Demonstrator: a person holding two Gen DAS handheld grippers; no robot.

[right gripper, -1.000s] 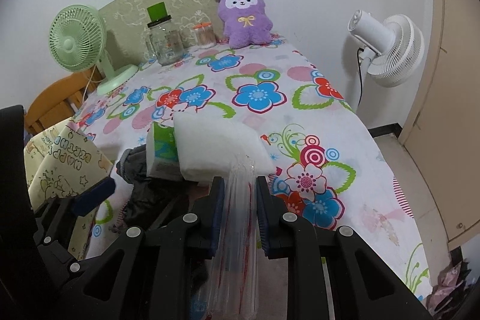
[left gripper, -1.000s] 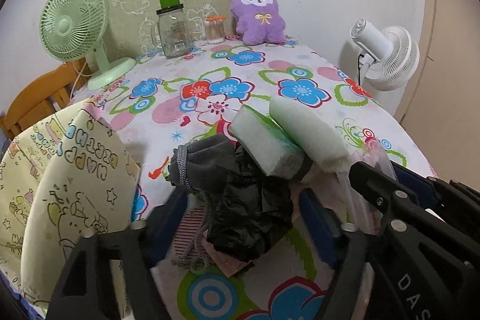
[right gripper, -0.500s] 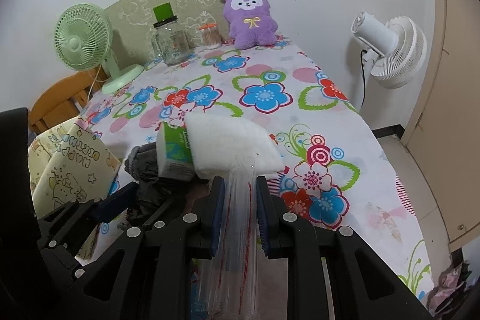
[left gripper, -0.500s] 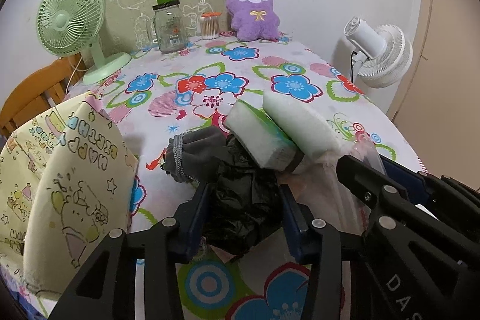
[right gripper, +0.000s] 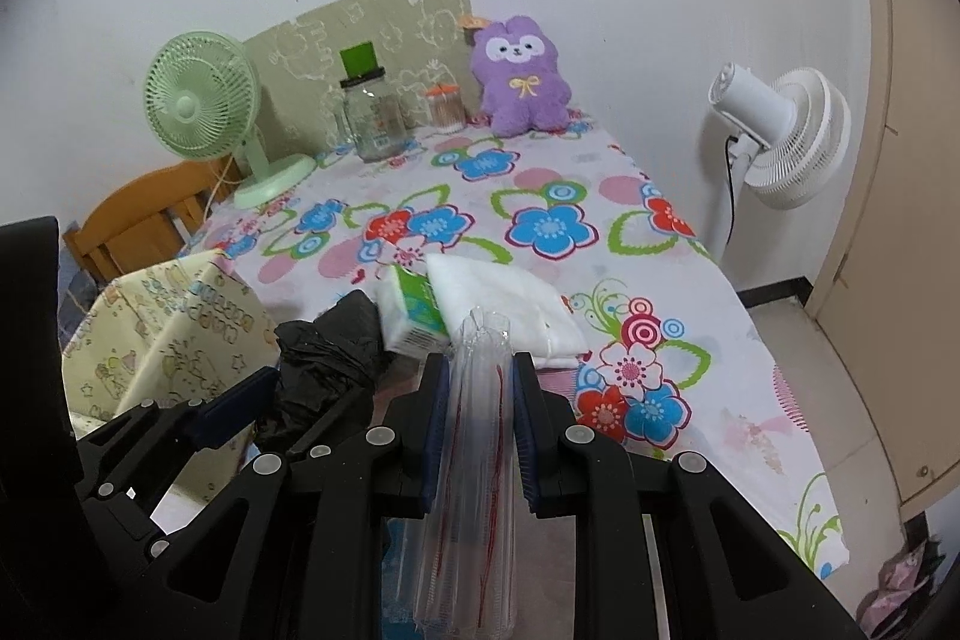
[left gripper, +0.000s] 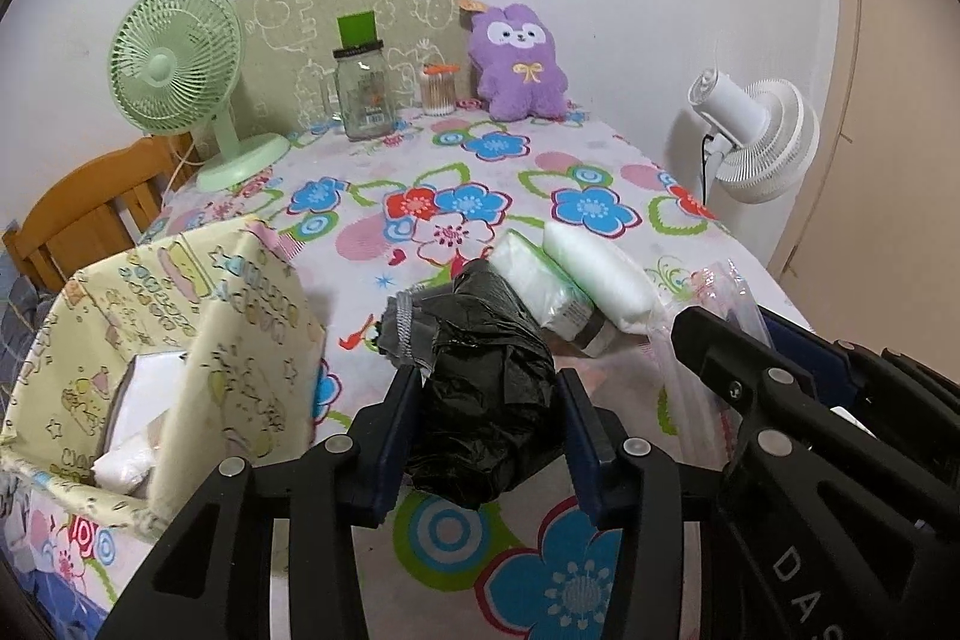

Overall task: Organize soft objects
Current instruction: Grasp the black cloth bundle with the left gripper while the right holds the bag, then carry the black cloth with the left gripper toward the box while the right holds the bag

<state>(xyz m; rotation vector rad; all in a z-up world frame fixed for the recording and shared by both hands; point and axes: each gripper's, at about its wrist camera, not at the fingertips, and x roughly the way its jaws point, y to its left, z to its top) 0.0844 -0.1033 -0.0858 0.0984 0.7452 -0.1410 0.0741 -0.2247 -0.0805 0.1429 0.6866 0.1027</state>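
Fingers of the left gripper (left gripper: pixel 486 436) are squeezing a crumpled black plastic bag (left gripper: pixel 486 400), while the right gripper (right gripper: pixel 480 418) is pinching a clear plastic bag (right gripper: pixel 474 460).

Floral-clothed table (left gripper: pixel 600 148), green fan (left gripper: pixel 180 64), glass jar (left gripper: pixel 363 97), purple plush (left gripper: pixel 519 67), tissue pack (left gripper: pixel 540 280), white pad (left gripper: pixel 600 274)

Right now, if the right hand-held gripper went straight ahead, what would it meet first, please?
Probably the white padded pack, lying just beyond the clear plastic bag it grips; depth is uncertain.
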